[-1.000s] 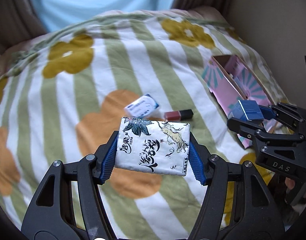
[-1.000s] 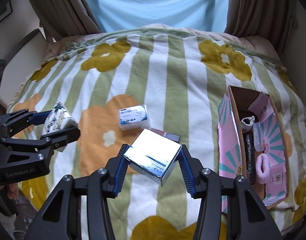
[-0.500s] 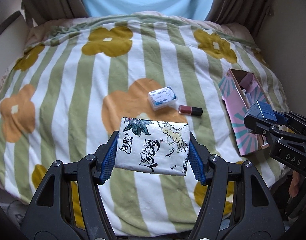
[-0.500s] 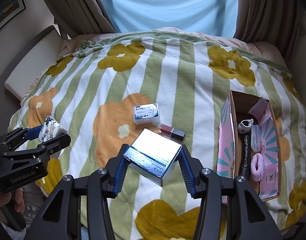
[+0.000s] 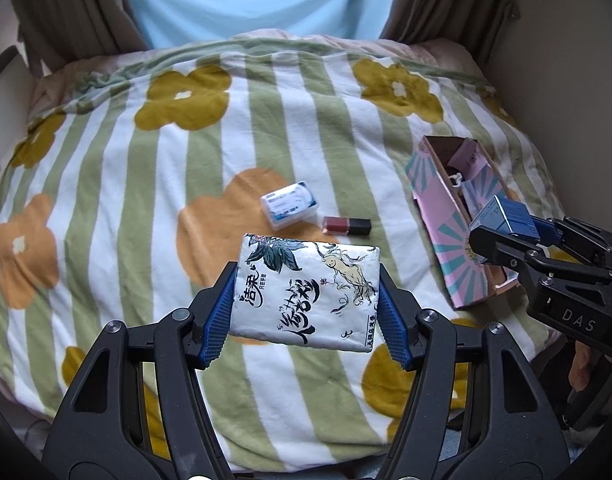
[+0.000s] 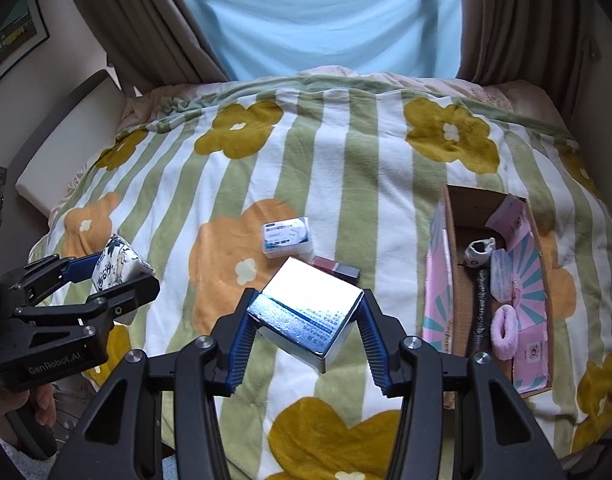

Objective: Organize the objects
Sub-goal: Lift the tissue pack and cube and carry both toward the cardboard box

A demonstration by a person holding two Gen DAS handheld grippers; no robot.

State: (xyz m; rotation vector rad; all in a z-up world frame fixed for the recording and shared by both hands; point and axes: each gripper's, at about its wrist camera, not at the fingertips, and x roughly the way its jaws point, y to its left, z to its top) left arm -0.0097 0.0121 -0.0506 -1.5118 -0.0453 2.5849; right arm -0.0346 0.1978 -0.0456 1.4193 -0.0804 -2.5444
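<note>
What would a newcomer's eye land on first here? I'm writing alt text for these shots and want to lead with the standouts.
First, the white tissue pack with ink-style drawings, clamped in the left gripper low in the left wrist view. Next, the shiny blue-and-silver box clamped in the right gripper above the flowered, green-striped blanket. On the right of the blanket lies an open pink box already holding small items.

Two claws (image 5: pixel 306 312) (image 6: pixel 304 342), one tissue pack (image 5: pixel 306 294)
</note>
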